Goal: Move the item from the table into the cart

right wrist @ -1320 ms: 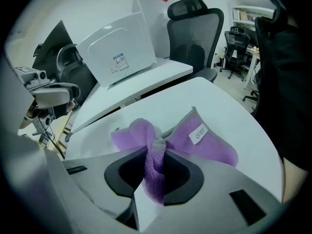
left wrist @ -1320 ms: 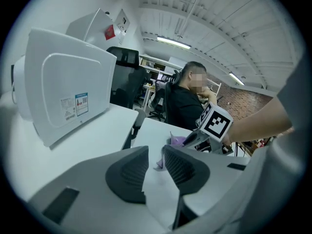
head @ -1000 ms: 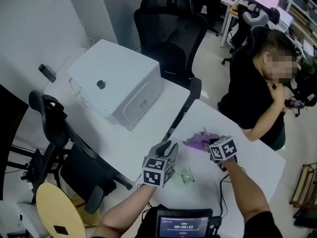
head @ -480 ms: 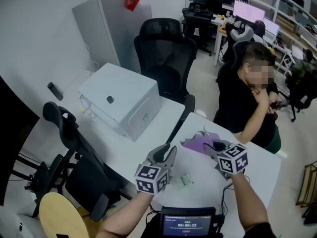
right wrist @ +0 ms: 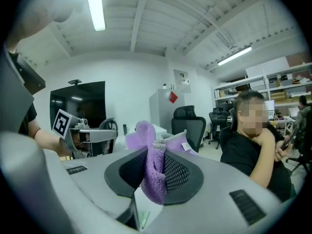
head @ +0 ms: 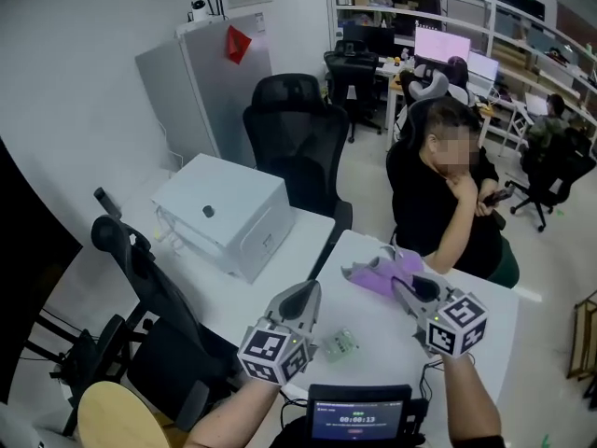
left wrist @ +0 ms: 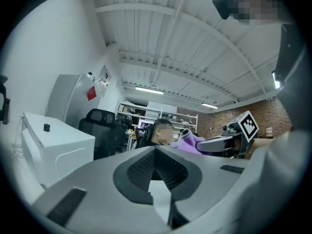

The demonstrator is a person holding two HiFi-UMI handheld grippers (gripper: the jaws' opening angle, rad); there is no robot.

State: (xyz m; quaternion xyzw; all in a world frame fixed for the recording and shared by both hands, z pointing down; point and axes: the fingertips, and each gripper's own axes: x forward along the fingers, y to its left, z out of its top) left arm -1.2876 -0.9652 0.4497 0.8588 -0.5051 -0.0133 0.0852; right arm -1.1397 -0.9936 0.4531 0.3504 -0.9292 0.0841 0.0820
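The purple cloth [head: 378,273] hangs pinched in the jaws of the right gripper [head: 407,289], above the bench [head: 373,320] — hold this grip firm and carry it steadily to the cart, which is not in view. The jaws of the left gripper [head: 306,295] have just closed, empty.

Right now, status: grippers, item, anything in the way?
Left gripper just closed, empty. Right gripper shut on purple cloth. Seated person beyond table; cart not in view.

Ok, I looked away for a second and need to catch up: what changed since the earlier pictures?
Both grippers rose from the table. The right gripper lifted the cloth, clamped in its fingers. The left gripper shut its fingers on nothing. The packet and box stayed put.
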